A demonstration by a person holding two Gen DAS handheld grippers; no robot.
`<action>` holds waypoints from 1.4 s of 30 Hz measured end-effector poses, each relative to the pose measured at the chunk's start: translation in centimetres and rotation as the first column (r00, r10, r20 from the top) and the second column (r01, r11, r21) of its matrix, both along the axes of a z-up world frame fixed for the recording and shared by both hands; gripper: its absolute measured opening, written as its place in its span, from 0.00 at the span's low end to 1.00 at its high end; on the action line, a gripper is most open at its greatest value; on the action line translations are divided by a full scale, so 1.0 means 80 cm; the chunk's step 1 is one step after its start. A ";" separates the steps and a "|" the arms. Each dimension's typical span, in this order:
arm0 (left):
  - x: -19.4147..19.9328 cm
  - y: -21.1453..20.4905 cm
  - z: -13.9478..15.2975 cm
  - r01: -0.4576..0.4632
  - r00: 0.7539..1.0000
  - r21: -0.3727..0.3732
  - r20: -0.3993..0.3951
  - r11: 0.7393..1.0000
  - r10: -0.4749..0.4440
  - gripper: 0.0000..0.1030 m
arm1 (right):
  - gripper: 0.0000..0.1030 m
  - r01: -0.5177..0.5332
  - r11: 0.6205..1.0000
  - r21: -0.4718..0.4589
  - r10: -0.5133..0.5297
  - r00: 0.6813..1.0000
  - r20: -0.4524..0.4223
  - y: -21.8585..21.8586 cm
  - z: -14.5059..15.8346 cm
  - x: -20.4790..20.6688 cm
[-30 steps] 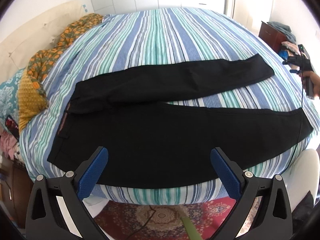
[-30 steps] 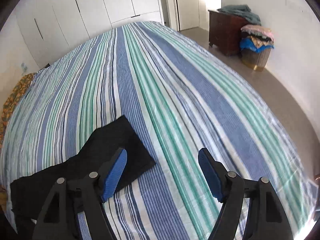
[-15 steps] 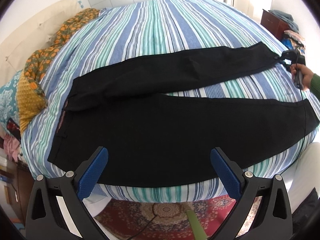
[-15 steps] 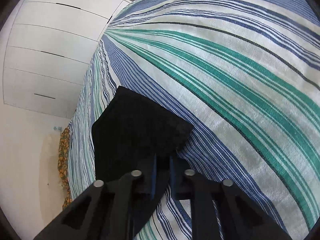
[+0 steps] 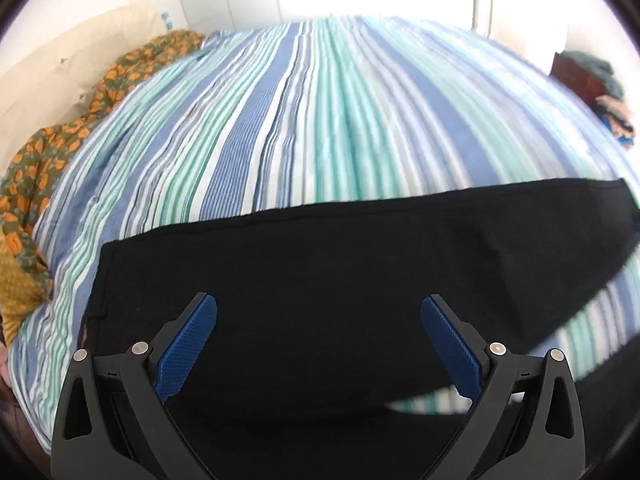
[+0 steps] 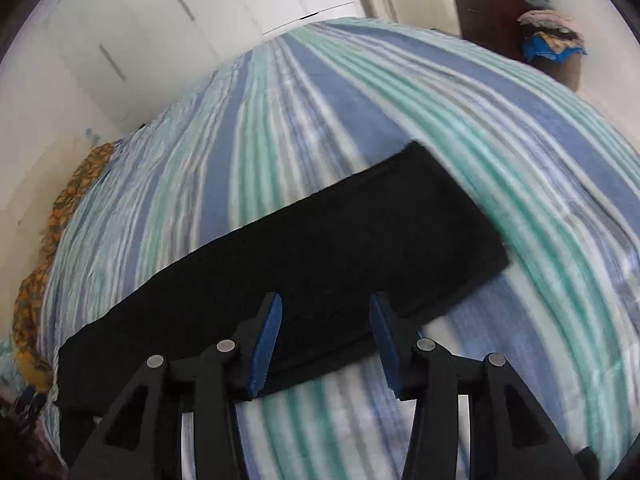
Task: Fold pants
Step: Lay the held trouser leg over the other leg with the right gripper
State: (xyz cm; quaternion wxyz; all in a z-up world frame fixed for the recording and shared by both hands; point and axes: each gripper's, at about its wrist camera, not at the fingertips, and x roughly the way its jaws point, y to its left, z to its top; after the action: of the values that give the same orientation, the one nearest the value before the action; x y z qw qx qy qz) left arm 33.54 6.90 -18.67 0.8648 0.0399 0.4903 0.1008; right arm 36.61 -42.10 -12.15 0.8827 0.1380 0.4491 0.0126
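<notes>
Black fabric pants [image 6: 320,248] now lie leg over leg on the striped bed [image 6: 400,92]; your right gripper [image 6: 325,336] is opening, released; left gripper [image 5: 318,344] spread empty.

The left gripper [image 5: 319,334], a black frame with two blue ribbed pads, is hanging over a pair of black fabric pants [image 5: 320,280], its jaws standing wide apart with nothing pressed between them. The pants are lying across a bed covered by a blue, teal and white striped sheet [image 5: 304,120], one dark leg stretching toward the right edge. A green cloth with an orange floral print [image 5: 80,120] is trailing along the bed's left side beside a cream pillow [image 5: 72,60]. A dark wooden cabinet [image 5: 576,76] with heaped clothes is showing at far right. Much of the scene is looking blurred.
</notes>
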 end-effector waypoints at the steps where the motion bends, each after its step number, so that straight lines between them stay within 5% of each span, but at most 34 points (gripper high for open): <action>1: 0.023 0.019 -0.030 -0.056 0.994 0.060 -0.088 0.997 0.061 0.96 | 0.47 -0.076 0.996 0.043 0.077 0.997 -0.013 0.037 -0.004 0.013; 3: 0.037 0.067 -0.071 -0.162 0.964 0.099 -0.195 0.982 0.179 0.91 | 0.50 -0.211 0.970 0.124 0.216 0.976 -0.030 0.117 -0.015 0.015; 5: 0.022 0.115 -0.065 -0.269 0.949 -0.010 -0.175 0.963 0.263 0.94 | 0.50 -0.315 0.925 0.210 0.331 0.943 -0.044 0.193 -0.030 0.021; 7: 0.002 0.144 -0.051 -0.342 0.930 -0.005 -0.148 0.940 0.338 0.95 | 0.50 -0.395 0.867 0.305 0.427 0.903 -0.046 0.262 -0.045 0.026; 10: -0.021 0.160 -0.048 -0.326 0.936 -0.006 -0.145 0.945 0.322 0.96 | 0.57 -0.458 0.769 0.446 0.546 0.833 -0.086 0.350 -0.081 0.035; 12: -0.034 0.158 -0.047 -0.288 0.949 0.008 -0.128 0.957 0.287 0.96 | 0.61 -0.433 0.696 0.572 0.625 0.757 -0.188 0.396 -0.136 0.048; 13: -0.041 0.154 -0.045 -0.270 0.956 0.019 -0.117 0.963 0.271 0.96 | 0.60 -0.409 0.720 0.561 0.614 0.752 -0.240 0.403 -0.155 0.049; 15: -0.055 0.148 -0.044 -0.252 0.963 0.025 -0.097 0.968 0.253 0.96 | 0.41 -0.377 0.773 0.510 0.549 0.801 -0.241 0.383 -0.170 0.068; 18: -0.079 0.146 -0.037 -0.239 0.969 -0.026 -0.074 0.971 0.236 0.97 | 0.41 -0.214 0.862 0.459 0.315 0.936 -0.155 0.261 -0.146 0.091; 20: -0.091 0.152 -0.033 -0.242 0.969 -0.075 -0.058 0.967 0.238 0.98 | 0.41 -0.061 0.918 0.392 0.117 0.986 -0.122 0.150 -0.117 0.100; 22: -0.103 0.155 -0.026 -0.255 0.967 -0.122 -0.056 0.959 0.250 0.98 | 0.41 0.097 0.945 0.311 -0.072 0.993 -0.091 0.034 -0.087 0.088; 25: -0.123 0.147 -0.014 -0.282 0.959 -0.113 -0.051 0.953 0.278 0.98 | 0.44 0.327 0.939 0.101 -0.321 0.944 -0.077 -0.107 -0.040 0.040; 29: -0.150 0.106 0.004 -0.202 0.979 -0.188 -0.010 0.961 0.204 0.98 | 0.55 0.410 0.912 -0.017 -0.411 0.911 -0.033 -0.185 0.012 -0.044; 33: -0.172 0.004 0.006 -0.037 0.999 -0.308 -0.002 0.951 0.038 0.98 | 0.57 0.204 0.975 0.088 -0.203 0.979 -0.020 -0.121 0.029 -0.122; 36: -0.183 -0.074 -0.005 0.099 0.994 -0.342 -0.001 0.934 -0.105 0.98 | 0.64 -0.025 0.973 0.228 0.032 0.999 -0.030 0.014 0.006 -0.176; 39: -0.194 -0.118 -0.024 0.156 0.984 -0.320 -0.034 0.935 -0.175 0.98 | 0.64 -0.214 0.904 0.370 0.252 0.966 -0.056 0.147 -0.042 -0.220; 42: -0.209 -0.114 -0.041 0.129 0.983 -0.295 -0.091 0.947 -0.162 0.98 | 0.64 -0.343 0.861 0.376 0.404 0.910 -0.095 0.251 -0.090 -0.253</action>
State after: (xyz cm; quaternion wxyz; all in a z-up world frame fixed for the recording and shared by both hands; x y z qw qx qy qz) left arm 16.85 -2.24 -21.92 0.8371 -0.0442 0.5439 -0.0383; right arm 16.41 -22.06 -19.39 0.7825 0.2038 0.5315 0.2521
